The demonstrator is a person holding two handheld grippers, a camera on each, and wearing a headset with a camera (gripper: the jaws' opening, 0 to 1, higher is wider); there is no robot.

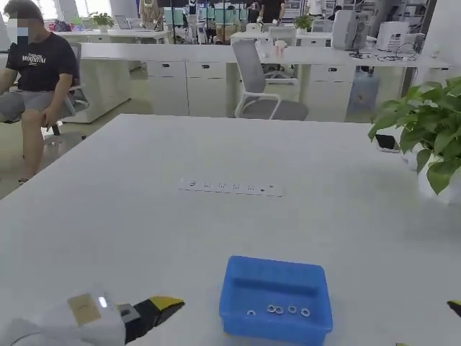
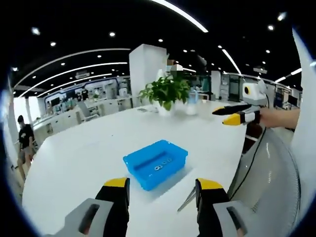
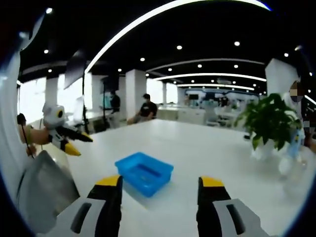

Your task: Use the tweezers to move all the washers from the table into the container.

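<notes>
A shallow blue plastic rectangular container (image 1: 274, 299) sits on the white table (image 1: 216, 231) with several small silver ring washers (image 1: 277, 310) lying in a row on its floor. The left gripper (image 2: 160, 192) hangs low just beside it, its yellow-tipped black jaws spread wide with nothing between them. A thin grey metal strip (image 2: 186, 201) lies by one jaw, and I cannot tell whether it is the tweezers. The right gripper (image 3: 160, 190) is raised off to the container's other side, its jaws likewise apart and empty.

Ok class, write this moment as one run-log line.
left gripper: open | right gripper: open | washers: in container | tweezers: beside left gripper
</notes>
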